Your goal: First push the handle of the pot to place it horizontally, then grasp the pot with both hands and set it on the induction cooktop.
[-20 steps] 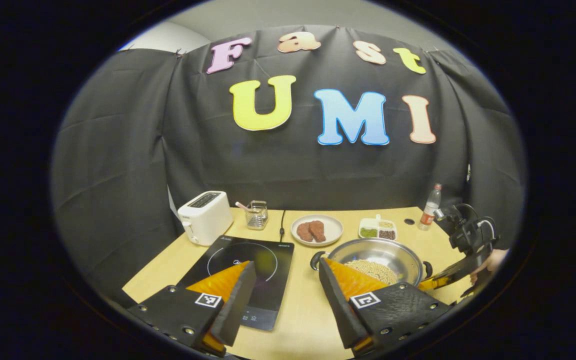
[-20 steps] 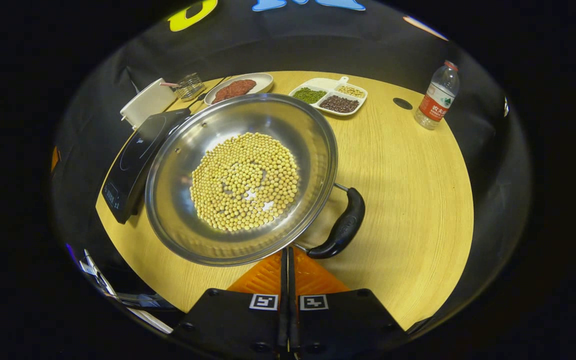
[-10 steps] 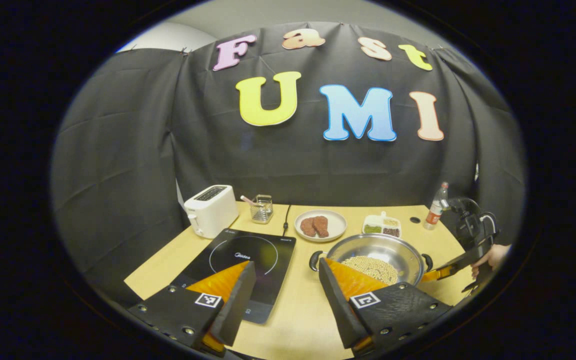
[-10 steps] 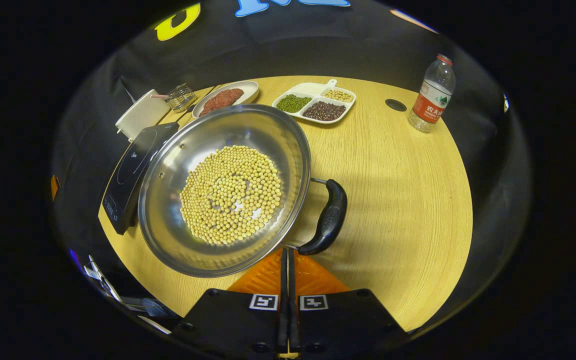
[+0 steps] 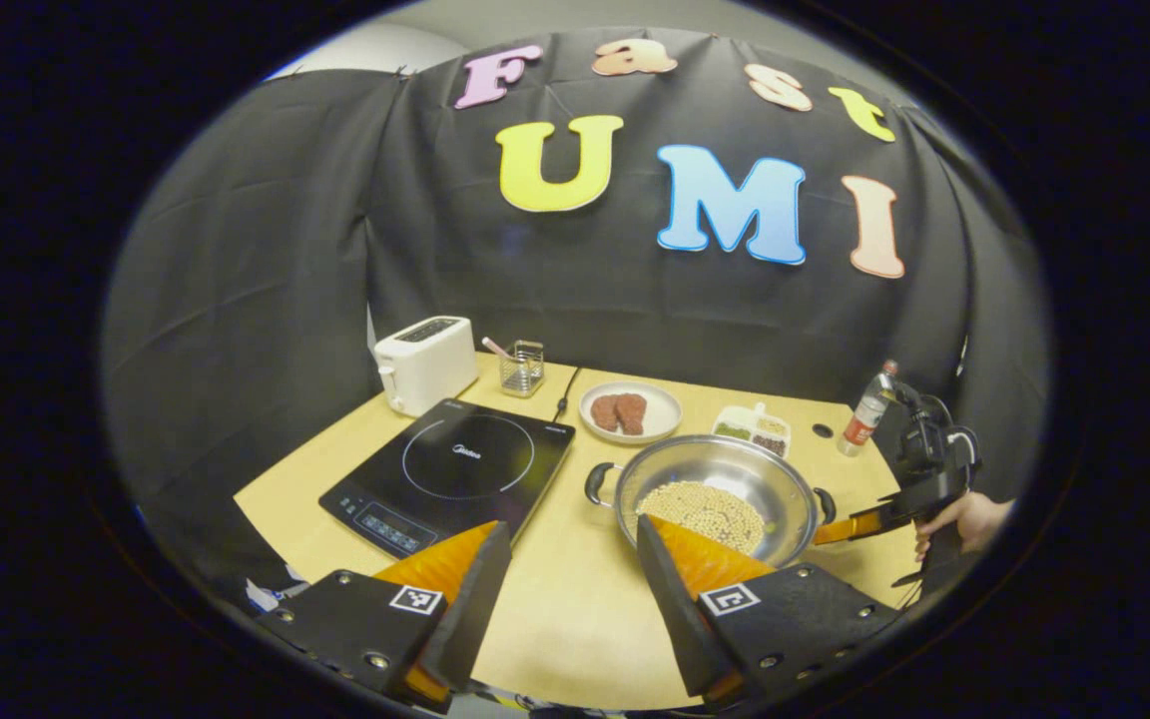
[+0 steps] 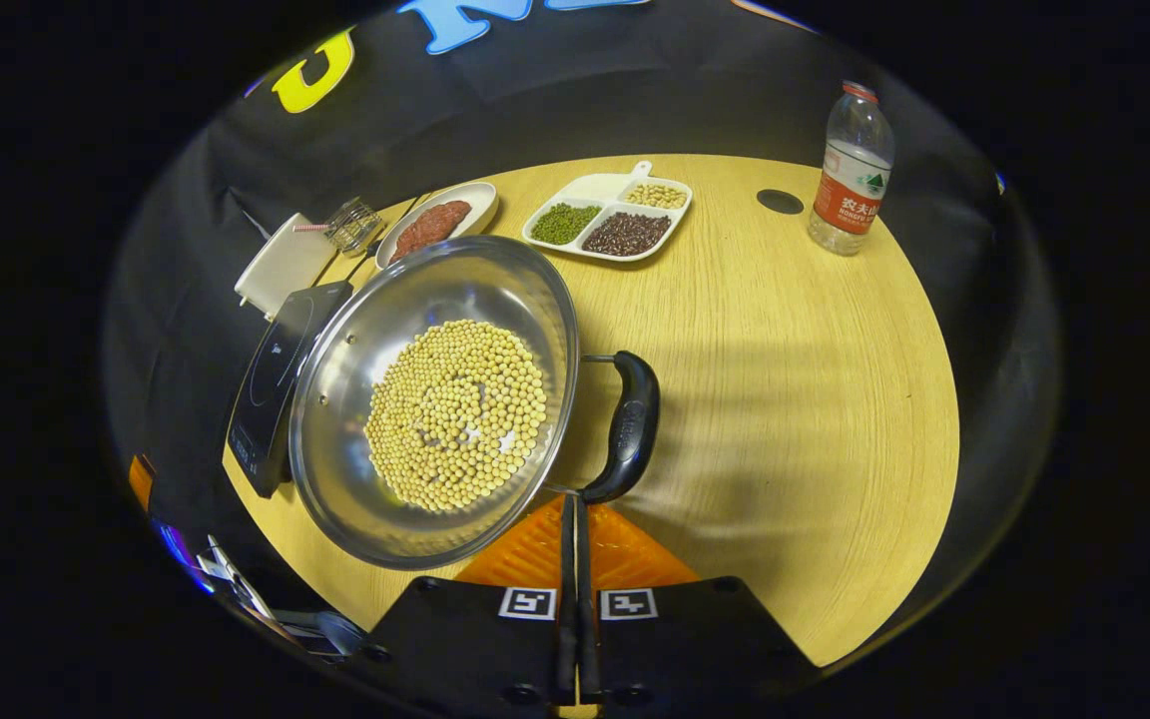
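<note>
A steel pot (image 6: 455, 290) holding soybeans (image 6: 455, 414) sits on the wooden table (image 6: 785, 379), to the right of the black induction cooktop (image 5: 455, 464). My right gripper (image 6: 575, 501) is shut with nothing between its fingers, and its tips touch the lower end of the pot's black side handle (image 6: 625, 424). In the left gripper view the pot (image 5: 705, 461) has a second handle (image 5: 595, 484) on its left, and the right gripper (image 5: 850, 524) presses at its right side, held by a hand (image 5: 964, 519). My left gripper (image 5: 565, 564) is open above the table's front edge, short of the pot.
Behind the pot are a plate of meat (image 6: 435, 220), a divided dish of beans (image 6: 610, 205) and a water bottle (image 6: 850, 160). A white toaster (image 5: 425, 361) and a small wire basket (image 5: 522, 367) stand behind the cooktop. A cord (image 5: 567, 384) runs to the back.
The pot has turned under the right gripper's push, so its near handle swung round. The left gripper has drawn back from the pot and cooktop, still open.
</note>
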Demonstrator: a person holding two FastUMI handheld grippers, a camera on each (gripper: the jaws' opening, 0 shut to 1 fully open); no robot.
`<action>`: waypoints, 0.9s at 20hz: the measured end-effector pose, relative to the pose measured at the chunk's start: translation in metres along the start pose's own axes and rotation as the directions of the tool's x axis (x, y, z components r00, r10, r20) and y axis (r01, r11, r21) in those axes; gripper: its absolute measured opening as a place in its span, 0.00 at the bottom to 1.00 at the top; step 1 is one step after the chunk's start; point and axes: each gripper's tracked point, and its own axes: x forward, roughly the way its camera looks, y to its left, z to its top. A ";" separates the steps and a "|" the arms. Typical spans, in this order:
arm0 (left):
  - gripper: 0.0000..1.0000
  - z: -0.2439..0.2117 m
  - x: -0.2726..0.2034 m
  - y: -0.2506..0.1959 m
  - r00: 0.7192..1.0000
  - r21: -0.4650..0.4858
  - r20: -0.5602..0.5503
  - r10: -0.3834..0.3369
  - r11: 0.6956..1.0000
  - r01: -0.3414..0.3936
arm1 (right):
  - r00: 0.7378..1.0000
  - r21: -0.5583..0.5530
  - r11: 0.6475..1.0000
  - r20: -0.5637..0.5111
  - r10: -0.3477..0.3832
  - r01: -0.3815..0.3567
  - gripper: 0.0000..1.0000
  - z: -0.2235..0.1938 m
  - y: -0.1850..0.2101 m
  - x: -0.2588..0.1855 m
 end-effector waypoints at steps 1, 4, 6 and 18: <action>0.76 -0.001 0.006 -0.001 1.000 -0.004 -0.004 -0.012 1.000 0.012 | 1.000 -0.003 1.000 0.015 -0.015 0.015 0.03 0.001 -0.004 -0.005; 0.78 0.007 0.032 0.004 0.998 0.043 -0.009 -0.066 0.997 0.066 | 0.996 -0.010 0.999 0.080 -0.045 0.046 0.47 0.004 -0.015 -0.024; 0.78 0.017 0.057 0.006 0.993 0.080 -0.018 -0.115 0.990 0.116 | 0.992 0.032 0.999 0.117 -0.047 0.044 0.85 0.006 -0.017 -0.040; 0.76 -0.017 0.221 -0.034 0.867 0.006 -0.231 -0.441 0.891 0.454 | 0.968 0.306 0.952 0.243 -0.067 -0.010 0.98 0.064 -0.009 -0.020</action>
